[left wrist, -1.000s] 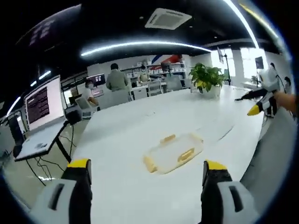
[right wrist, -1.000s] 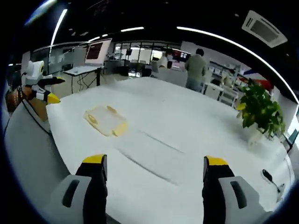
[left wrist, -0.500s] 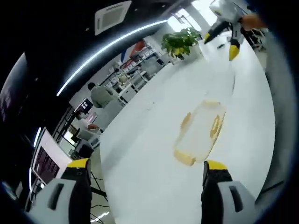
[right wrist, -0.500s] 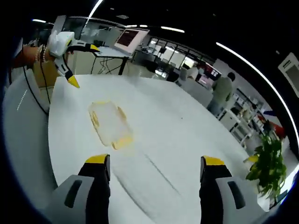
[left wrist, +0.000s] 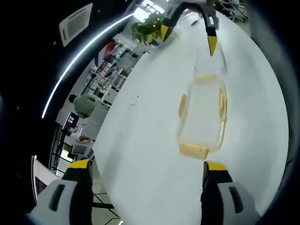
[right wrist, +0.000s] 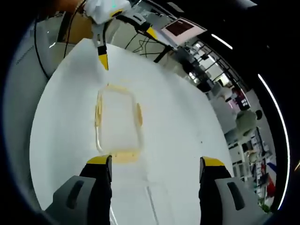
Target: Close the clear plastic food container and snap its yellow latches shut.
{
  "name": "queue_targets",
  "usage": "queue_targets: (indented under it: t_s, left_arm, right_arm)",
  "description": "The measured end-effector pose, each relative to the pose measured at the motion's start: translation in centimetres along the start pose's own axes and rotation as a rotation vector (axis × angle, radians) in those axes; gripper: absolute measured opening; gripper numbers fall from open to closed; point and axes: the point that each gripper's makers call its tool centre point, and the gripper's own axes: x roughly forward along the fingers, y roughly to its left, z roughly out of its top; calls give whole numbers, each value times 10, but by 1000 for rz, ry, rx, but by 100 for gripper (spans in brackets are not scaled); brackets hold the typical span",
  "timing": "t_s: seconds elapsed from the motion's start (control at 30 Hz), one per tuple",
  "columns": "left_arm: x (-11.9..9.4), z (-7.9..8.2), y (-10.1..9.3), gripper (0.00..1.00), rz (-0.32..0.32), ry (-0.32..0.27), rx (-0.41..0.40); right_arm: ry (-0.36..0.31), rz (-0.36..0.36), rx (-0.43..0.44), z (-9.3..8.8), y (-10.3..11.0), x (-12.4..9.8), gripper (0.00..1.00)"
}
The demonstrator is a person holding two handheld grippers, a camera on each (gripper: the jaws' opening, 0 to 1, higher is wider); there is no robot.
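On the white table (left wrist: 140, 154), centre, lies the clear container (left wrist: 202, 117) with yellow latches (left wrist: 193, 150), lid on. Left gripper (left wrist: 146, 169) and right gripper (right wrist: 152, 166) both gaping, holding nothing. Far off: plant (left wrist: 149, 29), office desks, person (left wrist: 84, 104).

Clear rectangular plastic food container (left wrist: 201, 117) with yellow latches (left wrist: 193, 150) along its edges, on a plain white tabletop (left wrist: 140, 154). Grey two-jaw left gripper (left wrist: 145, 171) and grey two-jaw right gripper (right wrist: 154, 164), both black along the inner jaw faces and tipped in yellow. Green leafy potted plant (left wrist: 147, 29) far off; pale grey-green jacket on a person (left wrist: 84, 104) beyond the table.
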Motion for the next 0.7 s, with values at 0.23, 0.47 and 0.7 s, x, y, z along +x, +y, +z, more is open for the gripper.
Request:
queue_targets:
  t_s: [0.23,0.47,0.7]
  left_arm:
    - [27,-7,-20,95,-163,44,14]
    - [43,-6,-32,98,-274,51,12]
    - [52,-13,-43,94,-380,93,-11]
  right_arm:
    - [63,188,-38,-8,23,29,71]
    - [69,276,-44,-8,28,44,67]
    - [106,387,-21,-14,43,52,60]
